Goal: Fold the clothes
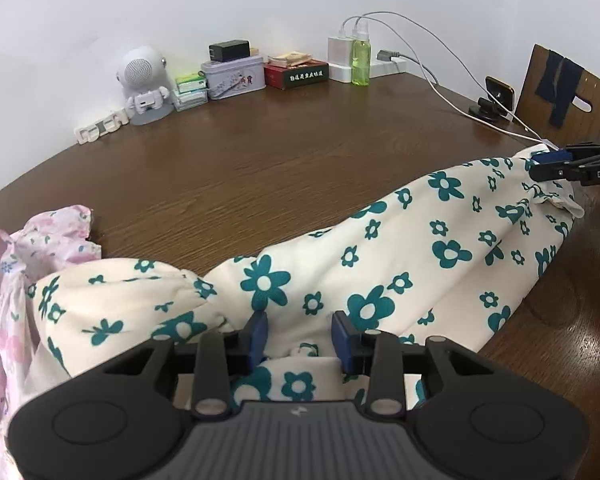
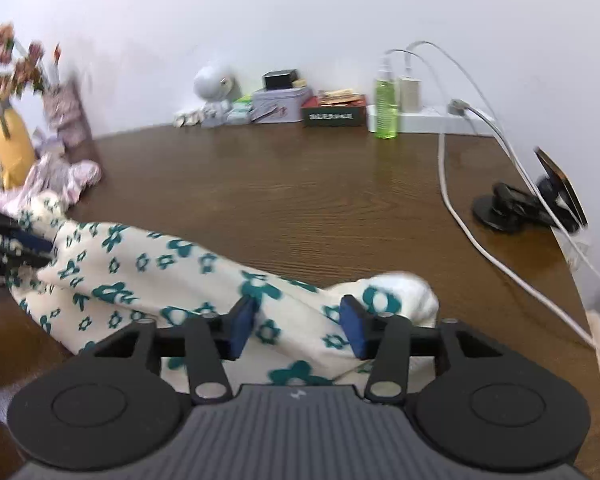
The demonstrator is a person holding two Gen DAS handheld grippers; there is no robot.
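Observation:
A cream garment with teal flowers [image 1: 380, 256] lies stretched across the front of the brown table [image 1: 260, 168]. In the left wrist view my left gripper [image 1: 300, 336] is shut on a bunched fold at its near end, the cloth filling the gap between the blue pads. At the far right of that view my right gripper [image 1: 544, 164] pinches the other end. The right wrist view shows the same garment [image 2: 148, 276] running left from my right gripper [image 2: 298, 328], which is shut on thick cloth, to my left gripper [image 2: 40, 246] at the left edge.
A crumpled pink floral garment [image 1: 40, 240] lies at the table's left. Along the back wall stand an astronaut figure [image 1: 144, 84], a tin box [image 1: 232, 78], a green spray bottle [image 1: 361, 60] and chargers with white cables [image 1: 440, 80]. A phone holder [image 2: 532, 204] and a chair [image 1: 560, 88] are at the right.

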